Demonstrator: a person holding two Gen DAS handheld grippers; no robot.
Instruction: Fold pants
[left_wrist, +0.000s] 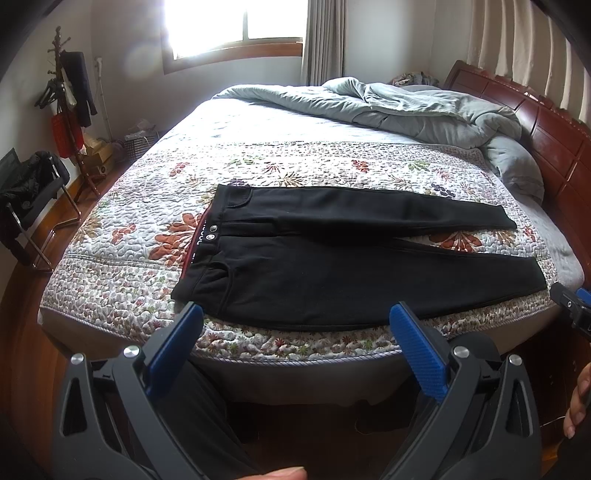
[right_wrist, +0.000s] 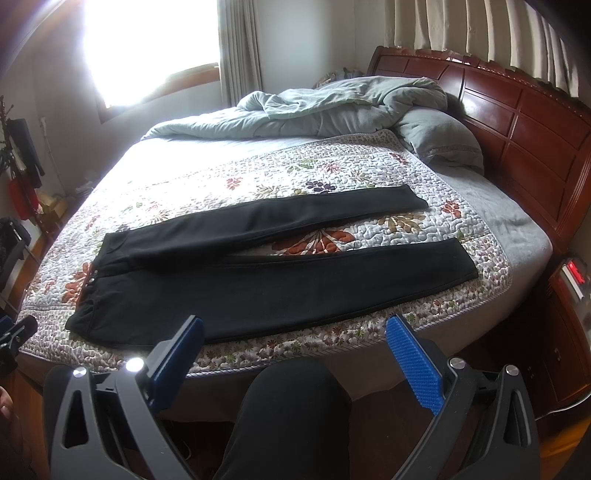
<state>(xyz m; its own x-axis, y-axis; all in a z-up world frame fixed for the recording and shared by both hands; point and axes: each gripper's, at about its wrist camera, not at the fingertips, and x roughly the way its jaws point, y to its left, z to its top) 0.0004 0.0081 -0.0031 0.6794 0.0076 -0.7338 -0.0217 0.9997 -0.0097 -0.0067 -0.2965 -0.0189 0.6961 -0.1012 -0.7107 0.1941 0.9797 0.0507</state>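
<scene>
Black pants (left_wrist: 332, 266) lie flat on the floral quilt (left_wrist: 122, 229), waistband to the left, both legs spread apart toward the right. They also show in the right wrist view (right_wrist: 258, 284). My left gripper (left_wrist: 297, 314) is open and empty, hovering above the bed's near edge in front of the pants' waist and near leg. My right gripper (right_wrist: 295, 328) is open and empty, above the near edge in front of the near leg. The right gripper's tip shows at the left view's right edge (left_wrist: 570, 306).
A rumpled grey duvet (left_wrist: 424, 107) and pillow (right_wrist: 439, 140) lie at the far side by the wooden headboard (right_wrist: 517, 110). A nightstand (right_wrist: 572, 295) stands right. A coat rack (left_wrist: 66, 103) and chair (left_wrist: 29, 192) stand left. My leg (right_wrist: 291, 417) is below.
</scene>
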